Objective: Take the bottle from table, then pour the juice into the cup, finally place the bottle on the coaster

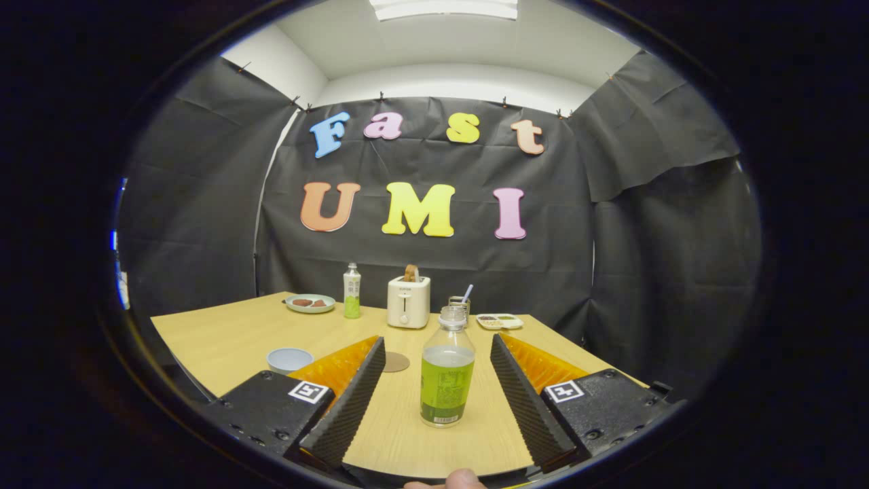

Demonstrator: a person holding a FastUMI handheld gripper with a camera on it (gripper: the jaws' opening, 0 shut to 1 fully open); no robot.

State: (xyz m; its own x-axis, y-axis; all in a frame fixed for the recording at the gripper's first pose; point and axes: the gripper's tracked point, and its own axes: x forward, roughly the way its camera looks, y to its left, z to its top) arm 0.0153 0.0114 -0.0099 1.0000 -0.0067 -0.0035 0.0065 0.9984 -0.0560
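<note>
Desk (pixel 224 339): bare wood around the bottle (pixel 446 370) on all sides. Bottle stands upright, cap off, between the jaws, touching neither. Gripper (pixel 438 360) jaws wide apart, released, holding nothing. Coaster (pixel 396 362) lies just beside the left finger tip, partly hidden by it. Cup (pixel 289 360) sits left of that finger, near the desk's left edge. Far edge carries plate (pixel 310 303), second bottle (pixel 352 291), toaster (pixel 408 301), small tray (pixel 500 321), well apart from the jaws.
</note>
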